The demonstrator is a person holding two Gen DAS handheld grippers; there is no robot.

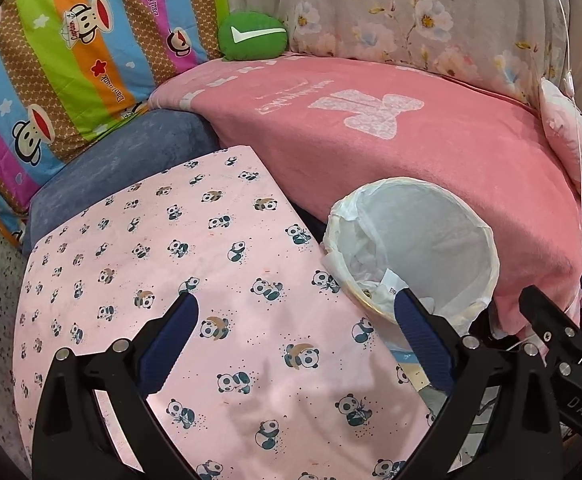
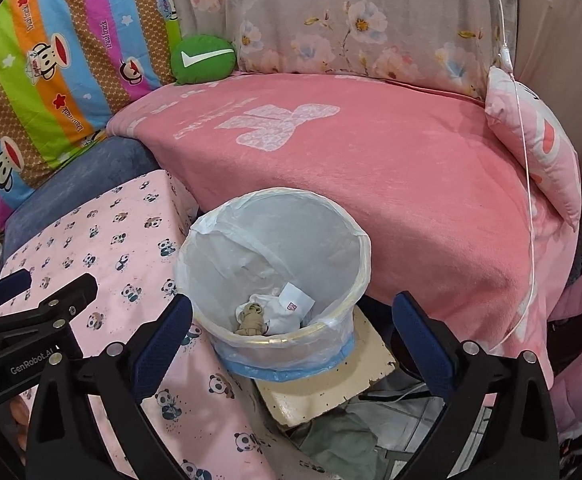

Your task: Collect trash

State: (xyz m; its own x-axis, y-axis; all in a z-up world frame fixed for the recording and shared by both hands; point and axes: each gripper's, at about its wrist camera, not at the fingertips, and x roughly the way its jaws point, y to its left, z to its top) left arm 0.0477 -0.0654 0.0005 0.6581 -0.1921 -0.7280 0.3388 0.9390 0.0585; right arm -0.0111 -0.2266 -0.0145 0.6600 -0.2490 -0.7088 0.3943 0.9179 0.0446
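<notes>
A small bin (image 2: 355,252) lined with a white plastic bag stands between a panda-print table and a pink couch; its rim (image 1: 487,236) also shows in the left wrist view. Inside lie a brown crumpled wad (image 2: 251,318) and white paper scraps (image 2: 291,308). My right gripper (image 2: 293,318) hangs open just above the bin's near rim, nothing between its blue pads. My left gripper (image 1: 297,312) is open over the panda-print cloth (image 1: 195,280), its right finger (image 1: 419,328) by the bin's left edge. Each gripper shows in the other's view: the right gripper (image 1: 563,304) and the left gripper (image 2: 47,284).
The bin rests on a cream block (image 2: 331,380) above floor clutter. A pink blanket (image 2: 371,168) covers the couch, with a green round cushion (image 2: 203,62), a striped monkey-print quilt (image 2: 51,72), a floral cover (image 2: 351,32) and a pink pillow (image 2: 539,152). A thin white cord (image 2: 525,160) hangs down at the right.
</notes>
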